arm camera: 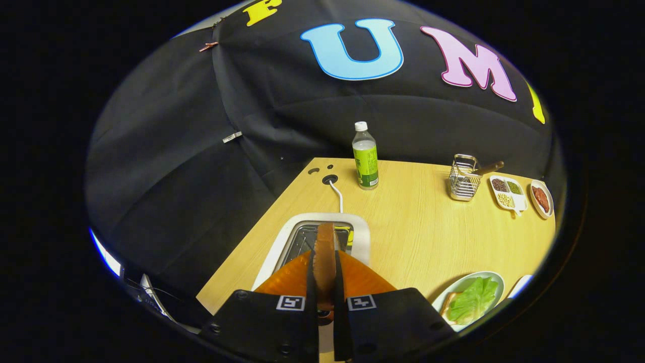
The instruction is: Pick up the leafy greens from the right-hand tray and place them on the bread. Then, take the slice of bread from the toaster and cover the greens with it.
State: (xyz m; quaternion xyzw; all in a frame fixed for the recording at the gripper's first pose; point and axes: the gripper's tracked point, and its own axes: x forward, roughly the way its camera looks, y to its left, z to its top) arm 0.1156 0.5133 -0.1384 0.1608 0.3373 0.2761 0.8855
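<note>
Hand-held gripper (325, 275) pinches the bread slice (325, 252) edge-on above the toaster (360, 232); loads of bare desk (413, 227) toward the greens (473, 298).

The gripper (325, 275) pointed forward and slightly downward over the tabletop (418, 227), its two fingers (310, 282) drawn close together and running parallel. Both pressed against the flat sides of a slice of bread (325, 252) held edge-up between them, the slice reaching out just past the fingertips.
</note>
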